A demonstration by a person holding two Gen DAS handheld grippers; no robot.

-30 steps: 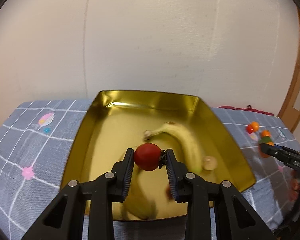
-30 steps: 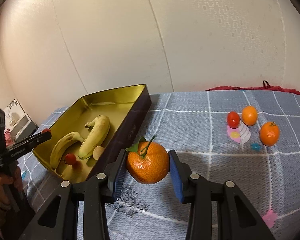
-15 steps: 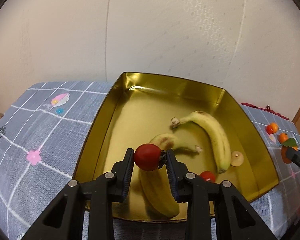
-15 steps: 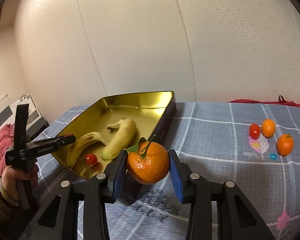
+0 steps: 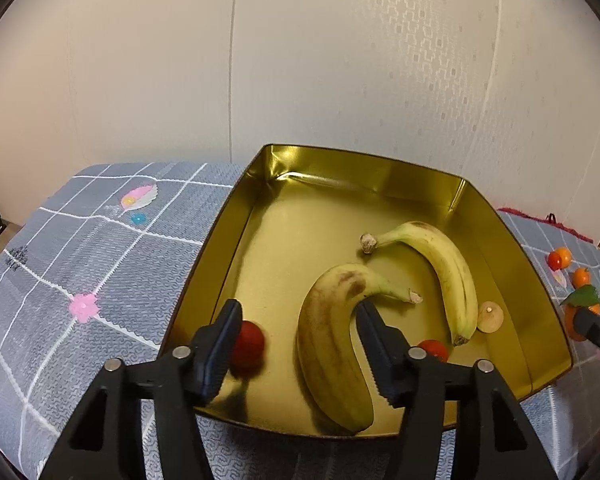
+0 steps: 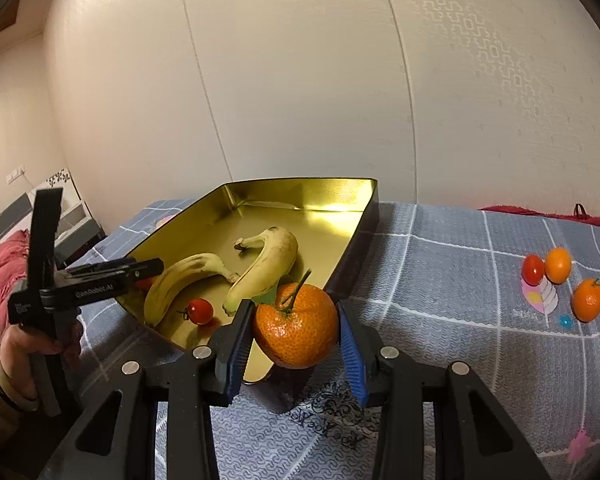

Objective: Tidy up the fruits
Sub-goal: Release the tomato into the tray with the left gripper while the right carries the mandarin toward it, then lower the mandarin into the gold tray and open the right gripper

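Note:
My left gripper (image 5: 298,312) stands open over the near end of the gold tray (image 5: 364,160). A red cherry tomato (image 5: 247,343) is loose beside its left finger, blurred, in the tray's near left corner. Two bananas (image 5: 332,344) (image 5: 440,264), a second tomato (image 5: 432,350) and a small beige ball (image 5: 490,317) lie in the tray. My right gripper (image 6: 294,312) is shut on a leafy mandarin (image 6: 296,330), held just above the tray's near right corner (image 6: 356,236). In the right wrist view the left gripper (image 6: 140,270) shows at the tray's left side.
On the grey checked cloth (image 6: 460,320) to the right lie a cherry tomato (image 6: 533,270) and two small mandarins (image 6: 558,265) (image 6: 588,300). A hand (image 6: 24,356) holds the left gripper's handle. A pale wall stands close behind the tray.
The left gripper has opened and let go of the cherry tomato, which has dropped into the tray. The right gripper has carried the mandarin closer to the tray's edge.

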